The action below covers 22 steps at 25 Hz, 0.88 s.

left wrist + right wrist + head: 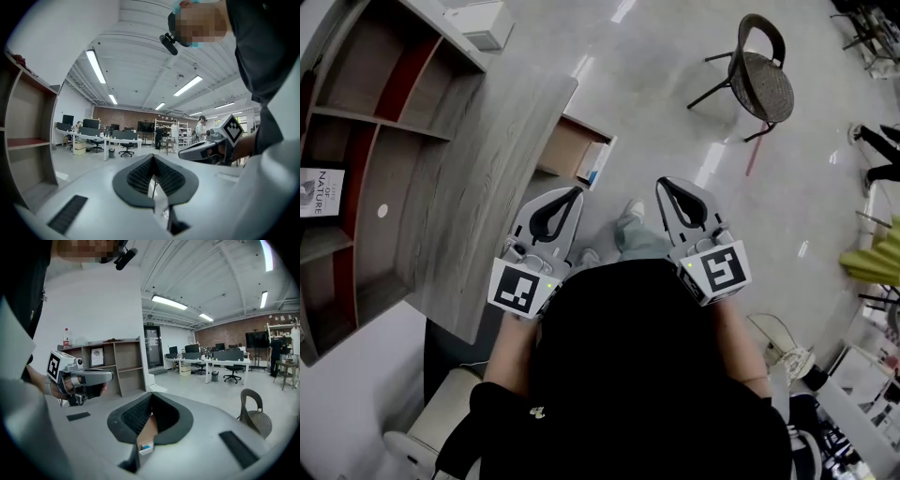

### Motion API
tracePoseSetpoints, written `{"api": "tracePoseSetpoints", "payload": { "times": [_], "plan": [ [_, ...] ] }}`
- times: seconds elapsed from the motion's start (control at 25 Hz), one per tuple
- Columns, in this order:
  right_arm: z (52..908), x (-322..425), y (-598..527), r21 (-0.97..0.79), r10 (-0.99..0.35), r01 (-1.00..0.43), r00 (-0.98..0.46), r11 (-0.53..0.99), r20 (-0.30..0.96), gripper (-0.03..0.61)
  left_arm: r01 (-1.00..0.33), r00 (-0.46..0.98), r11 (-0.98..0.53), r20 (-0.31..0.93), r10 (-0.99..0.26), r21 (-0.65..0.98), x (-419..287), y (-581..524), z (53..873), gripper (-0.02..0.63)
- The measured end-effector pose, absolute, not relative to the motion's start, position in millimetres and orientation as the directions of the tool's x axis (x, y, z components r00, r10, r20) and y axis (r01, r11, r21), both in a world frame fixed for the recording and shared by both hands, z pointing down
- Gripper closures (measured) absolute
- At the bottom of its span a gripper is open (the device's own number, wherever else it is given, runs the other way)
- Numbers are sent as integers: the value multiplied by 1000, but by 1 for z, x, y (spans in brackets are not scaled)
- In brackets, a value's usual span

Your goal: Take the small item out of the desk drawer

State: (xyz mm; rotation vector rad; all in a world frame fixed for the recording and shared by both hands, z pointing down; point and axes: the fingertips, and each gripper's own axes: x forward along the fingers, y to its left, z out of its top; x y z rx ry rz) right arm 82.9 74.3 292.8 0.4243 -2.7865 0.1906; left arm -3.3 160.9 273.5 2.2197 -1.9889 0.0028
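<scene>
Standing off from the desk [478, 150]; left gripper [574, 197] and right gripper [666, 186] held side by side in front of my body, touching nothing; I judge this the approach, no reach begun.

Left jaws shut, tips meeting, nothing between the pads; right jaws likewise closed tip to tip and empty; sensible for carrying, but whichever goes in must open before it can take anything.

Drawer [570, 148] already stands pulled out from the desk's edge, so the opening step looks done; small item [593, 175] lies at the drawer's outer end, just beside the front wall, blue and white; what it is I cannot tell.

In the right gripper view the drawer and that blue item show through the gap below my closed tips; so the right one is lined up on it, and I judge it the likelier to do the picking; left sits nearer the desk edge, placed to steady the drawer if needed.

Writing: book [319, 192] stood upright in a compartment of the shelf unit [403, 131], cover reads "OF NATURE", rest too small; marker cube [722, 270] on each gripper carries only black-and-white squares; bottle [65, 337] atop the shelves has a red label, unreadable; nothing legible on the item.
</scene>
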Motion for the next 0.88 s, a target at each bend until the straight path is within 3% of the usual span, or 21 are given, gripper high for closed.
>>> {"api": "tracePoseSetpoints", "payload": {
  "times": [0.48, 0.88],
  "plan": [
    [309, 55, -3, -146, -98, -149, -947, 978, 305, 581, -998, 1, 8, 132, -991, 69, -19, 92, 284, 604],
    [326, 28, -18, -169, -126, -196, -927, 966, 354, 581, -996, 55, -38, 243, -968, 75, -46, 71, 330, 603]
  ]
}}
